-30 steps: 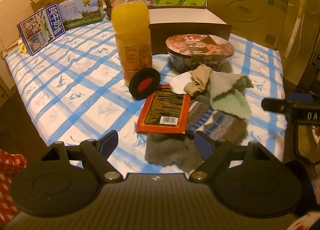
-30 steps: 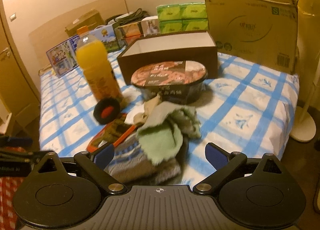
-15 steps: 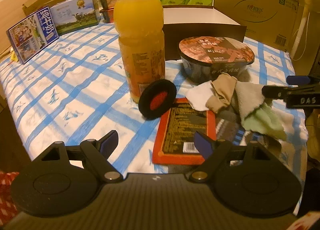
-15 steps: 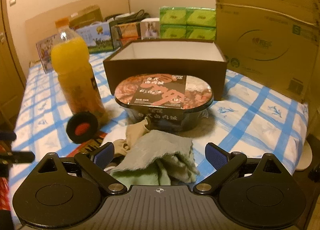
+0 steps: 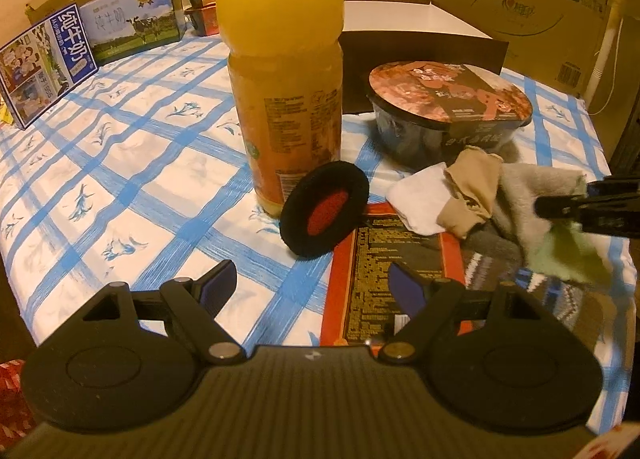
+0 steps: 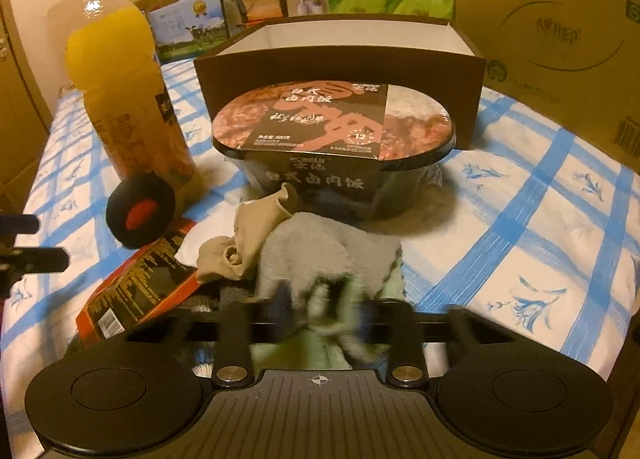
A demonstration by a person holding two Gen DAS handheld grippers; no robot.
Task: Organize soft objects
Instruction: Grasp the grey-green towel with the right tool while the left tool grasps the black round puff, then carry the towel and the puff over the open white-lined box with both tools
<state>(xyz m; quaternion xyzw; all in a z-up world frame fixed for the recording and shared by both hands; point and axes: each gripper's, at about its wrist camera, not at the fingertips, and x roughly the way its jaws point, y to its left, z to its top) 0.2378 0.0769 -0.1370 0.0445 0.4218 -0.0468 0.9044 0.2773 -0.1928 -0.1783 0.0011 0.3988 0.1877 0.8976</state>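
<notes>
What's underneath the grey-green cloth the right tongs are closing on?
Under the grey-green cloth, a grey patterned knit piece shows, lying partly beneath the red snack packet. A beige sock sits beside it. Anything deeper is covered.

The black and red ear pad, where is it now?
In the left wrist view the ear pad leans against the juice bottle, left of the orange packet.

A tall orange juice bottle [image 5: 286,71] stands on the blue-checked bed sheet [image 5: 120,179], with a round black foam pad [image 5: 324,208] leaning against its base. To its right sits a sealed black meal bowl [image 6: 334,139], before an open brown cardboard box [image 6: 340,55]. A grey-green fleece cloth [image 6: 324,259] lies before the bowl, beside a flat red packet [image 5: 394,263].
</notes>
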